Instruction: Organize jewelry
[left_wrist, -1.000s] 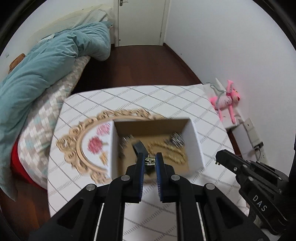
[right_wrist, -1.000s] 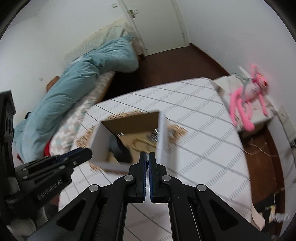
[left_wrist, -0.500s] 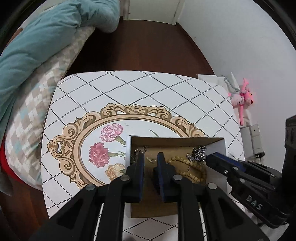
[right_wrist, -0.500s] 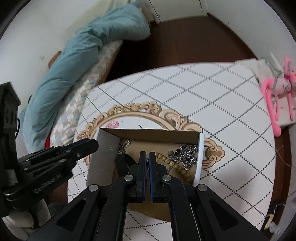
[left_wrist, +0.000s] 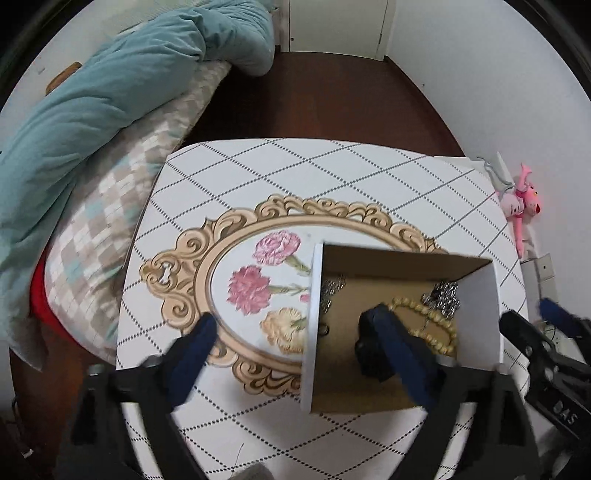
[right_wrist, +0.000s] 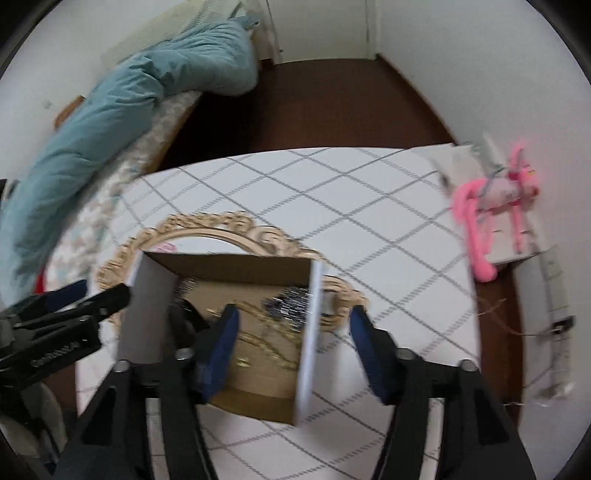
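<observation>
An open cardboard box with white outer walls (left_wrist: 309, 332) (right_wrist: 308, 332) stands on the table. Inside lie a beige bead string (left_wrist: 432, 325), a silver chain pile (left_wrist: 443, 295) (right_wrist: 288, 304), a thin silver chain (left_wrist: 330, 291) and a dark item (left_wrist: 369, 354). My left gripper (left_wrist: 288, 332) is open, its jaws astride the box's left wall. My right gripper (right_wrist: 295, 328) is open, its jaws astride the box's right wall. Each gripper shows in the other's view, the right one (left_wrist: 546, 350), the left one (right_wrist: 74, 302).
The table (left_wrist: 295, 173) has a diamond-grid cloth with a gold-framed flower print (left_wrist: 258, 280). A bed with a teal duvet (left_wrist: 92, 110) lies to the left. A pink plush toy (right_wrist: 491, 206) lies right of the table. Dark wood floor (left_wrist: 314, 96) lies beyond.
Both grippers have opened wide from shut. The left one let go of the small dark item it held; each now straddles a side wall of the box.
</observation>
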